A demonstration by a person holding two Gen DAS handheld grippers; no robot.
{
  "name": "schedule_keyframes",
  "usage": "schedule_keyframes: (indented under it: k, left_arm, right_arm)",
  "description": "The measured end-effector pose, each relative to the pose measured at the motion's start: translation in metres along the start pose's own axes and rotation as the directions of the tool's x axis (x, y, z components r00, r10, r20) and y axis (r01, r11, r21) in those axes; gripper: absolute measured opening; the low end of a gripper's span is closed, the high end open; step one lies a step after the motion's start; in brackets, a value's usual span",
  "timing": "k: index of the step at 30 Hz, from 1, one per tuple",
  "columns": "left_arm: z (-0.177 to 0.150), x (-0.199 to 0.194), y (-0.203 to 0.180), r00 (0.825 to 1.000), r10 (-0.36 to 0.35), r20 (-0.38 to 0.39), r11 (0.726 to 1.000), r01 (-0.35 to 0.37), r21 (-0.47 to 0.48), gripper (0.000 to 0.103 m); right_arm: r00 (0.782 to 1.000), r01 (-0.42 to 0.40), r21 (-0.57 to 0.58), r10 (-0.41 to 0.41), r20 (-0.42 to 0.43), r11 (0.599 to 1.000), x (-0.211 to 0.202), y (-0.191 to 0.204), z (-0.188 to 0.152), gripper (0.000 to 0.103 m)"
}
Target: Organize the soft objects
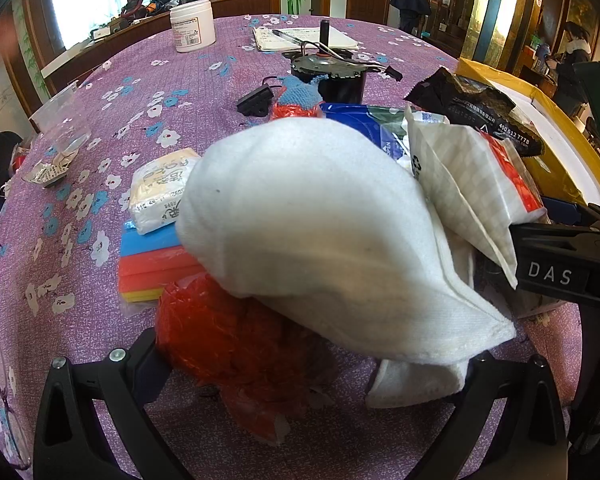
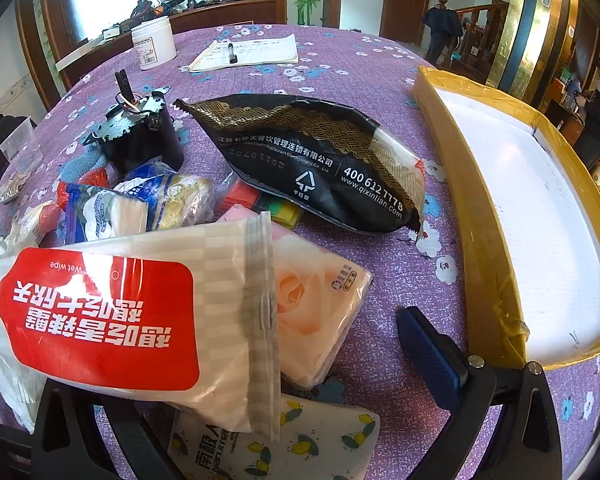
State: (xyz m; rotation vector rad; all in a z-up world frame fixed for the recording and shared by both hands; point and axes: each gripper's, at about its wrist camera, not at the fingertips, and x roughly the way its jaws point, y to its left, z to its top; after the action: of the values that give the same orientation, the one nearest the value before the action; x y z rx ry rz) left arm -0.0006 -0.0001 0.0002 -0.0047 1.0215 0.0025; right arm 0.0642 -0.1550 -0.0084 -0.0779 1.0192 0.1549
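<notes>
A white folded cloth [image 1: 308, 232] fills the middle of the left wrist view, lying over a red plastic mesh [image 1: 228, 340]. My left gripper [image 1: 308, 372] is open, its two fingers wide apart either side of the cloth's near edge. In the right wrist view my right gripper [image 2: 268, 364] is open too. Its blue-padded right finger [image 2: 432, 360] is bare, and a wet wipe pack [image 2: 100, 312] with a red label lies over the left finger. A rose-print tissue pack [image 2: 320, 300] and a lemon-print tissue pack [image 2: 320, 440] sit between the fingers. A black packet [image 2: 320, 160] lies beyond.
A yellow-rimmed tray [image 2: 480, 240] with a white floor stands at the right. A black motor [image 2: 140, 140], a white jar [image 2: 154, 44] and papers with a pen [image 2: 248, 54] are farther back. Coloured sponges [image 1: 152, 264] and a tissue pack [image 1: 160, 188] lie left of the cloth.
</notes>
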Motion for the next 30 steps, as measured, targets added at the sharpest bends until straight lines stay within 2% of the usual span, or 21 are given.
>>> schedule_keyframes:
  k: [18, 21, 23, 24, 25, 28, 30]
  left_arm:
    - [0.000, 0.000, 0.000, 1.000, 0.000, 0.000, 1.000, 0.000, 0.000, 0.103]
    - [0.000, 0.000, 0.000, 1.000, 0.000, 0.000, 1.000, 0.000, 0.000, 0.103]
    - [0.000, 0.000, 0.000, 1.000, 0.000, 0.000, 1.000, 0.000, 0.000, 0.103]
    - [0.000, 0.000, 0.000, 1.000, 0.000, 0.000, 1.000, 0.000, 0.000, 0.103]
    - [0.000, 0.000, 0.000, 1.000, 0.000, 0.000, 1.000, 0.000, 0.000, 0.103]
    - [0.000, 0.000, 0.000, 1.000, 0.000, 0.000, 1.000, 0.000, 0.000, 0.103]
    - [0.000, 0.000, 0.000, 1.000, 0.000, 0.000, 1.000, 0.000, 0.000, 0.103]
  right_arm:
    - [1.000, -0.011, -0.023, 0.011, 0.001, 1.000, 0.000, -0.002, -0.002, 0.102]
    - [0.993, -0.115, -0.152, 0.109, -0.045, 0.982, -0.003, -0.002, -0.003, 0.102]
    - [0.981, -0.190, -0.189, 0.177, -0.079, 0.963, -0.006, -0.008, -0.003, 0.103]
    - [0.975, -0.221, -0.184, 0.211, -0.073, 0.958, -0.011, -0.013, -0.005, 0.103]
    - [0.972, -0.234, -0.185, 0.233, -0.029, 0.954, -0.013, -0.013, -0.005, 0.103]
    - [0.950, -0.309, -0.195, 0.313, -0.008, 0.931, -0.027, -0.019, -0.013, 0.103]
    - [0.937, -0.331, -0.220, 0.347, 0.036, 0.918, -0.042, -0.021, -0.022, 0.103]
